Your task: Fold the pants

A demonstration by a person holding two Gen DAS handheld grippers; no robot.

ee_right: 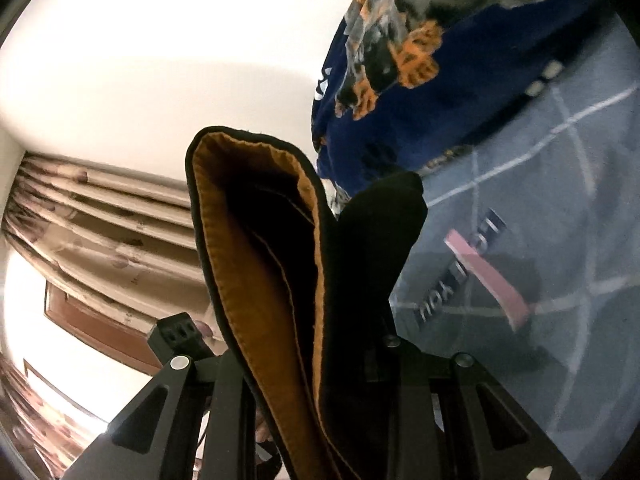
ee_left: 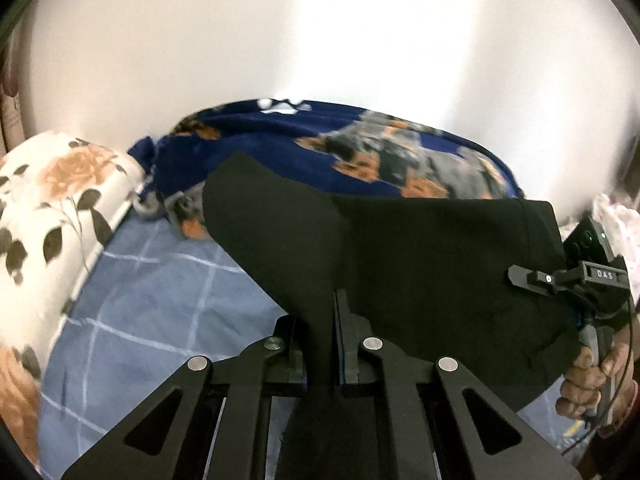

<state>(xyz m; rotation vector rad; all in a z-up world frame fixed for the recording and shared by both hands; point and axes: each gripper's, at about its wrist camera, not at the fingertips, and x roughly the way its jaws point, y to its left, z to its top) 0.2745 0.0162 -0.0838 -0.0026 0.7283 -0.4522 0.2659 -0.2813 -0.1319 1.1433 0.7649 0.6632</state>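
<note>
The black pants (ee_left: 420, 272) hang in the air above the bed, stretched between my two grippers. My left gripper (ee_left: 324, 320) is shut on one edge of the black cloth at the bottom middle of the left wrist view. My right gripper (ee_left: 520, 276) shows at the right of that view, shut on the other end of the pants. In the right wrist view my right gripper (ee_right: 320, 344) is shut on the pants' waistband (ee_right: 260, 240), whose orange-brown lining faces the camera.
A blue checked bedsheet (ee_left: 160, 300) lies below. A dark blue blanket with a dog print (ee_left: 360, 152) is bunched at the back by the white wall. A floral pillow (ee_left: 52, 200) lies at the left. Curtains (ee_right: 100, 208) hang at the left of the right wrist view.
</note>
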